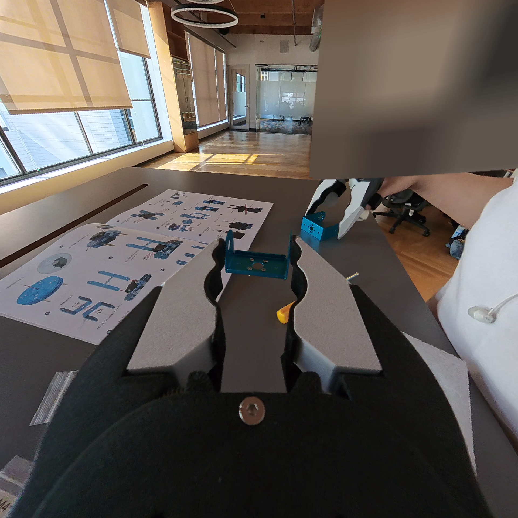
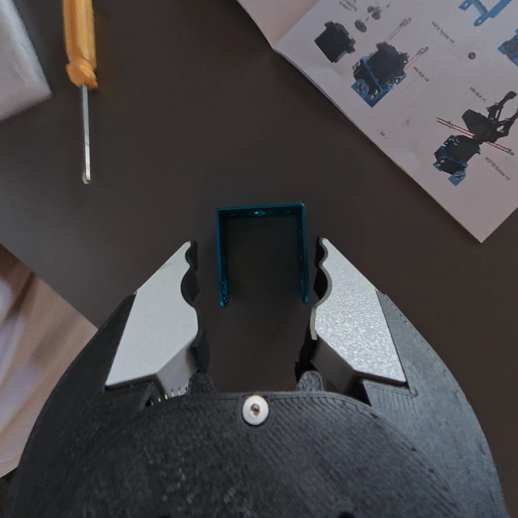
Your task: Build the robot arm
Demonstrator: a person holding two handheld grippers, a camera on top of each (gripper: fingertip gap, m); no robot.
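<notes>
My left gripper (image 1: 255, 242) is open low over the dark table (image 1: 252, 336). Its fingertips flank a blue U-shaped metal bracket (image 1: 241, 262) that stands with its flanges up; the right fingertip is close to the right flange. My right gripper (image 2: 257, 242) is open and points down at a second blue U-shaped bracket (image 2: 260, 209) that lies on its side between the jaws, not touching either. The left wrist view shows that gripper (image 1: 325, 224) straddling this bracket (image 1: 314, 228) near the table's right edge.
A screwdriver with a yellow-orange handle (image 2: 80, 42) lies on the table, partly hidden behind my left finger (image 1: 284, 314). Printed assembly sheets (image 1: 112, 266) (image 2: 420, 98) lie at the left. A white cloth (image 1: 443, 392) and a person in white (image 1: 490, 280) are at the right.
</notes>
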